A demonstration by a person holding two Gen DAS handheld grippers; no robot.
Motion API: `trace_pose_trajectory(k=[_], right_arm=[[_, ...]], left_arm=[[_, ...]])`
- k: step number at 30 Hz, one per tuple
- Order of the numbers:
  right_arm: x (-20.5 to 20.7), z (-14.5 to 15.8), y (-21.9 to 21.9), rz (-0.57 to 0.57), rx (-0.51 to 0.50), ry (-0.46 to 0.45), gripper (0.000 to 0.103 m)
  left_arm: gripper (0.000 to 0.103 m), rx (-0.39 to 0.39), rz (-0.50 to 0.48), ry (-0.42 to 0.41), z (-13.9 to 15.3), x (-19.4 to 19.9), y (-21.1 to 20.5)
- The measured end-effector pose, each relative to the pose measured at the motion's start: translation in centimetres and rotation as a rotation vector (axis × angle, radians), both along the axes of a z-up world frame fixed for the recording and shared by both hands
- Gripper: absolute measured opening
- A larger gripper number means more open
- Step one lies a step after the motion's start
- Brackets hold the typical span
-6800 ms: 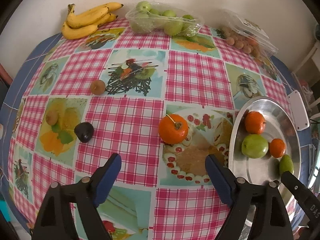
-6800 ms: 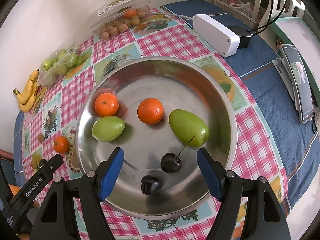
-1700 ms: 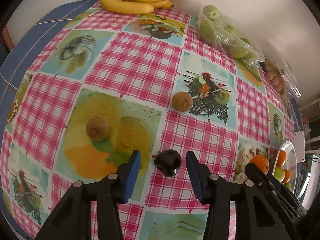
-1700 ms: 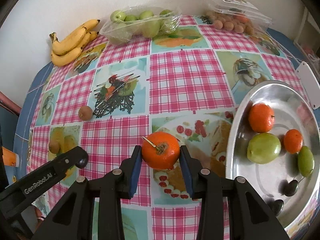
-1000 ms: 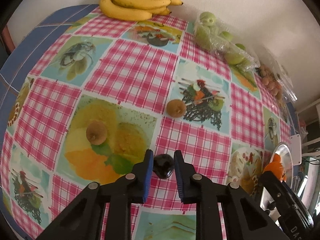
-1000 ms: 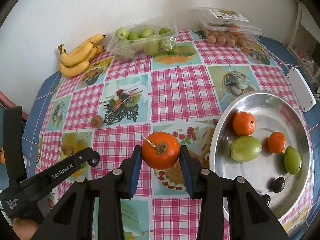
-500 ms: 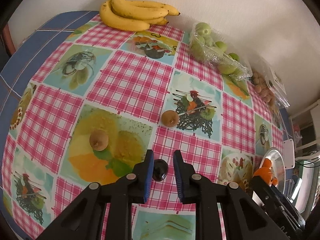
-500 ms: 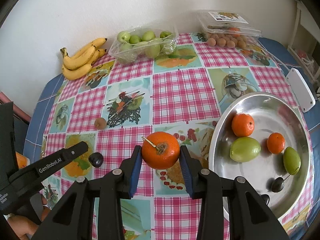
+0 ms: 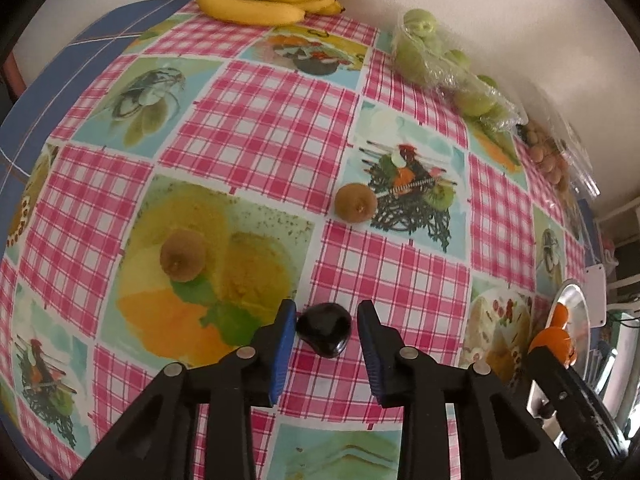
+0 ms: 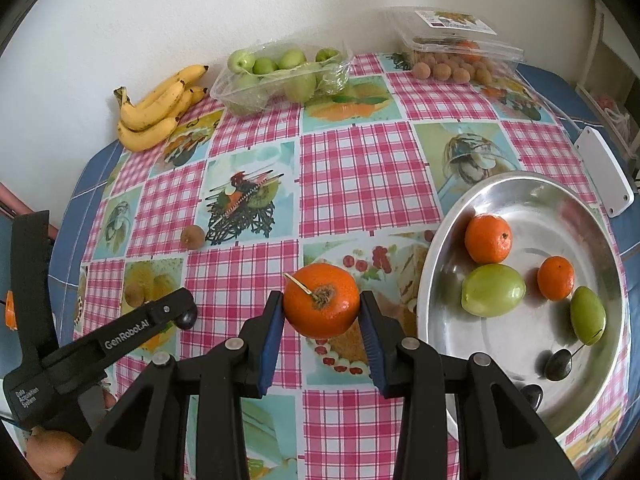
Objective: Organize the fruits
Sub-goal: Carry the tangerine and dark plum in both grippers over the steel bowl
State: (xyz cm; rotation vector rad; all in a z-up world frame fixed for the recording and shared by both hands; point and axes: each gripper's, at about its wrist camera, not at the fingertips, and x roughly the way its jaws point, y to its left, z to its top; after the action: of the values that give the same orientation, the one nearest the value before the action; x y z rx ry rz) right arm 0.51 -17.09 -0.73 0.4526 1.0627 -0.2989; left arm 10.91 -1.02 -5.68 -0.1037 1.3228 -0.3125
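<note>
Left tongs (image 9: 327,334) stand narrowly parted around a dark plum (image 9: 324,334); the left pad looks to touch it, and a small gap shows at the right pad, so no firm grip can be confirmed. The plum lies between the blue pads over the checked cloth of the counter (image 9: 256,128).

Right tongs (image 10: 322,320) are clamped on an orange (image 10: 322,306), stem end toward the camera, held above the cloth just left of the metal bowl (image 10: 592,216).

The bowl holds two oranges (image 10: 488,239), two green fruits (image 10: 493,290) and two small dark fruits (image 10: 559,365).

Two brown kiwis (image 9: 183,255) lie loose on the counter, well apart from each other, beyond the left tongs.

Along the wall: bananas (image 10: 160,108), a clear pack of green apples (image 10: 280,74), and a clear box of small brown fruits (image 10: 456,62).
</note>
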Motion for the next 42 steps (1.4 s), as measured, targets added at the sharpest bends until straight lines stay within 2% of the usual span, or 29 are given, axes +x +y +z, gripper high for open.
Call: trace_pose_trajectory(k=[5, 6, 12, 19, 26, 34, 42], right_arm=[[0.0, -0.1, 0.0, 0.0, 0.0, 0.0, 0.039], [0.0, -0.1, 0.0, 0.0, 0.0, 0.0, 0.039], [-0.2, 0.5, -0.1, -0.005, -0.001, -0.019, 0.039], [-0.6, 1.4, -0.2, -0.013, -0.006, -0.036, 0.039], [-1.5, 1.0, -1.9, -0.059, -0.013, 0.003, 0.039], [-4.5, 0.4, -6.3, -0.177, 0.001, 0.046, 0.039], [-7.8, 0.5, -10.1, -0.288, 0.038, 0.065, 0.039]], left_arm=[[0.034, 0.012, -0.009, -0.001, -0.2, -0.2, 0.0], [0.031, 0.009, -0.004, -0.006, -0.1, -0.2, 0.1], [0.031, -0.039, 0.001, -0.077, 2.9, -0.1, 0.6], [0.031, -0.098, 0.014, -0.12, 6.0, -0.2, 0.7], [0.031, -0.119, -0.012, -0.13, 6.8, -1.1, -1.2], [0.031, -0.114, -0.109, -0.124, 6.8, -3.6, -5.4], [0.031, -0.085, -0.285, -0.141, 7.1, -7.9, -11.6]])
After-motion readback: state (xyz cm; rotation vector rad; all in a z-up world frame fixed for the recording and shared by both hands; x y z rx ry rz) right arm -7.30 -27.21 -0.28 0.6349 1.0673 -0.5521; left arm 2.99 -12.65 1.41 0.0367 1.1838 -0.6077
